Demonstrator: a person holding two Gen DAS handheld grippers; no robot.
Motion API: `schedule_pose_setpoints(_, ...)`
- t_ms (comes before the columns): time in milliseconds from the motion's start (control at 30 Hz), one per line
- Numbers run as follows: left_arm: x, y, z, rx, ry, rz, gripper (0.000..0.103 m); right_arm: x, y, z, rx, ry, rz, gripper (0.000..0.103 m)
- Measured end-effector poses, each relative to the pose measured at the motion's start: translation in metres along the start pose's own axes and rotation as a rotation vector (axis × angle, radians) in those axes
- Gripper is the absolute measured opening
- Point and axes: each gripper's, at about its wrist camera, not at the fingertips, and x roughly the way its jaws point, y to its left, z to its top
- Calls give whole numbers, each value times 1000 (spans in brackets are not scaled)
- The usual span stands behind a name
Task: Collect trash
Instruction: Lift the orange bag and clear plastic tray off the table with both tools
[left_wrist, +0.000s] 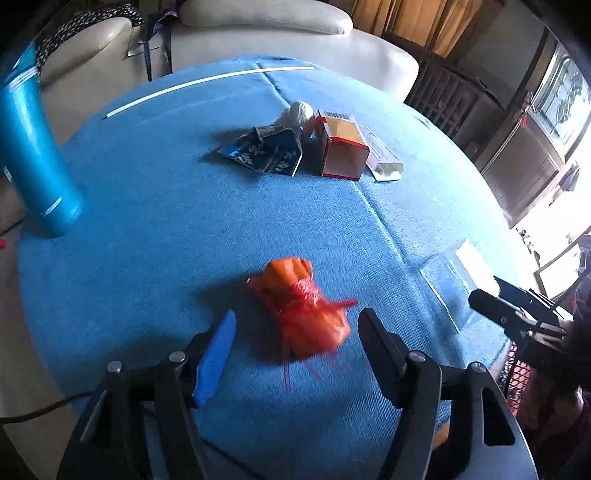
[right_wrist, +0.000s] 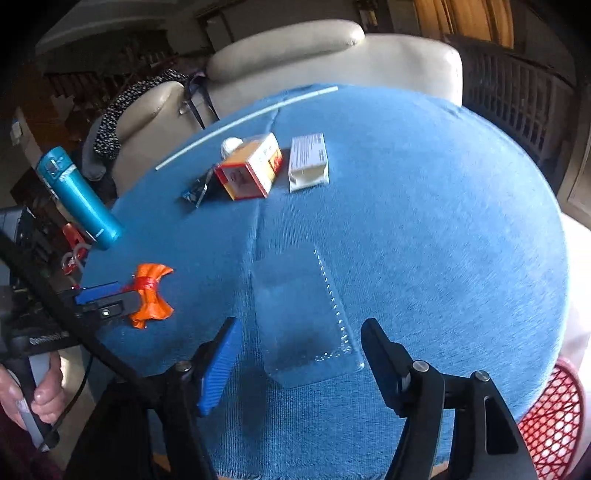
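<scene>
An orange plastic bag tied with red string (left_wrist: 304, 308) lies on the blue cloth table (left_wrist: 147, 206) between the fingers of my open left gripper (left_wrist: 297, 325); it also shows in the right wrist view (right_wrist: 151, 295). My open right gripper (right_wrist: 299, 332) straddles a clear plastic blister pack (right_wrist: 303, 314), seen in the left wrist view (left_wrist: 454, 273) too. Farther back lie a red and yellow carton (left_wrist: 341, 147), a white box (left_wrist: 382, 155), a dark blue wrapper (left_wrist: 264, 151) and a crumpled white tissue (left_wrist: 295, 112).
A teal thermos (left_wrist: 35, 155) stands at the table's left edge. A white straw (left_wrist: 207, 86) lies along the far edge. A red mesh basket (right_wrist: 550, 417) sits below the table at the right. A cream sofa (left_wrist: 280, 33) is behind.
</scene>
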Motion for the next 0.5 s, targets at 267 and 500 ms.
schedule_pose_setpoints(267, 15, -5, 2, -39, 62, 61, 70, 0, 6, 5, -36, -16, 5, 73)
schedule_pose_setpoints(500, 21, -18, -4, 61, 48, 89, 38, 8, 10, -4, -74, -30, -36, 50)
